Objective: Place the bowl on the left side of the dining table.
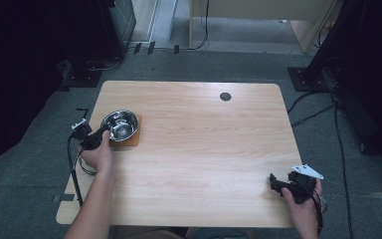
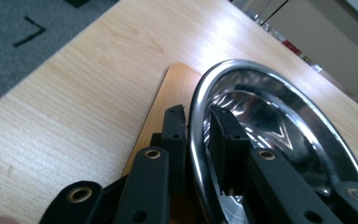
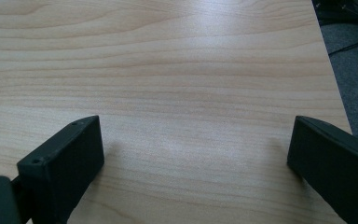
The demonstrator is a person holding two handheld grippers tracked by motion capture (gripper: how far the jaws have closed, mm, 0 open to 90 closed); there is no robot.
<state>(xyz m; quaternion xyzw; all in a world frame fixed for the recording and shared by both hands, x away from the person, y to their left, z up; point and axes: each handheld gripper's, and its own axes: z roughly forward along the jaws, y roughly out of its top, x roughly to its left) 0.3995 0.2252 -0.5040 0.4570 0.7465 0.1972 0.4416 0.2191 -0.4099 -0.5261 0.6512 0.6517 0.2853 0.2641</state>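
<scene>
Left gripper view gives me my left gripper (image 2: 198, 123) clamped on the bowl's (image 2: 279, 116) rim, 1 jaw inside, 1 outside. That bowl sits on a coaster (image 1: 132, 140) near the table's (image 1: 204, 164) left edge. Well right of the bowl, my right gripper (image 3: 193, 149) rests with jaws wide apart, holding nothing.

A light wooden table (image 1: 204, 149) with a round cable hole (image 1: 225, 96) stands on grey carpet (image 1: 35, 159). Black cables (image 1: 340, 144) trail across the floor at the right. A pale wooden cabinet (image 1: 258, 12) stands beyond, with dark equipment on both sides.
</scene>
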